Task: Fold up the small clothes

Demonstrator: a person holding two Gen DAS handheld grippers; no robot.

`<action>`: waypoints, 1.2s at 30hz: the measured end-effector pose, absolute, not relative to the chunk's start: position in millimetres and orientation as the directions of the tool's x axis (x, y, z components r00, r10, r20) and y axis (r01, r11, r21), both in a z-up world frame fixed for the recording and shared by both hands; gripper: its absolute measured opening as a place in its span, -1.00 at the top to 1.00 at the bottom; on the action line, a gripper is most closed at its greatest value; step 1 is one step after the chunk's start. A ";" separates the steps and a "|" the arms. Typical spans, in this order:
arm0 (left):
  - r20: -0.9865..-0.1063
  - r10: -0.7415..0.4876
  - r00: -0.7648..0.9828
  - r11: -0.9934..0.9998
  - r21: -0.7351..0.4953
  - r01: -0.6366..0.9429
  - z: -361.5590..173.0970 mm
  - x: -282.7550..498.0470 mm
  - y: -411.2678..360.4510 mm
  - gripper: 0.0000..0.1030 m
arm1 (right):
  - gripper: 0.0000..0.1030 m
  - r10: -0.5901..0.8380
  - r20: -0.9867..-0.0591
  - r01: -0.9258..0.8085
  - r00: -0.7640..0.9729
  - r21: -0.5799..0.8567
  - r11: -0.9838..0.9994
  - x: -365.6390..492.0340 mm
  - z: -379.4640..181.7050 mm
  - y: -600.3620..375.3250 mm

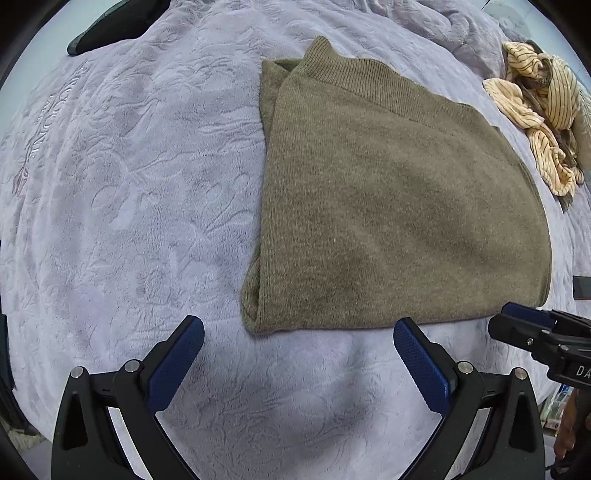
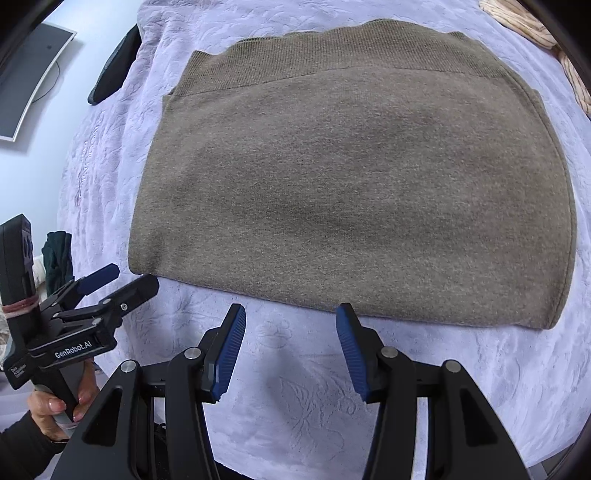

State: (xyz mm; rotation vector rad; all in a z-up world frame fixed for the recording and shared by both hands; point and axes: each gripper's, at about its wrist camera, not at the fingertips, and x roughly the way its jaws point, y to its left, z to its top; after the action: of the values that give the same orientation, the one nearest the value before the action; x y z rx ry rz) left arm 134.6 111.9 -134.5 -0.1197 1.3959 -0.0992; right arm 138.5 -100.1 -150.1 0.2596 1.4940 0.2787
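An olive-brown knit garment (image 1: 388, 199) lies folded flat on a lavender embossed blanket (image 1: 140, 206), ribbed hem at the far side. It fills the right wrist view (image 2: 351, 184). My left gripper (image 1: 297, 326) is open and empty, just short of the garment's near left corner. My right gripper (image 2: 291, 314) is open and empty at the garment's near edge. The right gripper also shows at the right of the left wrist view (image 1: 524, 325). The left gripper shows at the left of the right wrist view (image 2: 125, 280).
A crumpled cream striped garment (image 1: 543, 122) lies at the far right of the blanket. A dark item (image 1: 114, 26) lies at the far left edge. A monitor (image 2: 26, 81) stands beyond the bed on the left. The blanket (image 2: 314, 387) reaches under both grippers.
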 end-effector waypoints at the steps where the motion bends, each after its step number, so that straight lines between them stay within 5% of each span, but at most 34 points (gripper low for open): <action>1: -0.974 -0.142 0.173 0.989 -0.145 -0.002 -133.6 136.6 111.5 -1.00 | -0.07 0.339 -0.939 -0.019 0.056 0.338 0.941 138.8 -151.1 -101.4; 26: -0.878 -0.442 0.185 0.880 -0.464 -0.103 -164.4 146.5 173.3 -1.00 | -0.07 0.358 -0.933 -0.031 0.030 0.357 0.933 152.1 -171.8 -89.8; 36: -0.874 -0.468 0.134 0.876 -0.479 -0.064 -176.3 143.1 163.5 -1.00 | -0.08 0.346 -0.938 -0.032 0.014 0.346 0.938 153.6 -183.8 -88.5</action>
State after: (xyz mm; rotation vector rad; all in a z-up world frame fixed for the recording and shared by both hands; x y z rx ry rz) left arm 143.1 163.5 -176.3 -0.4561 1.4192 -0.3078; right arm 153.6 -88.5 -183.8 0.2540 1.5338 0.2994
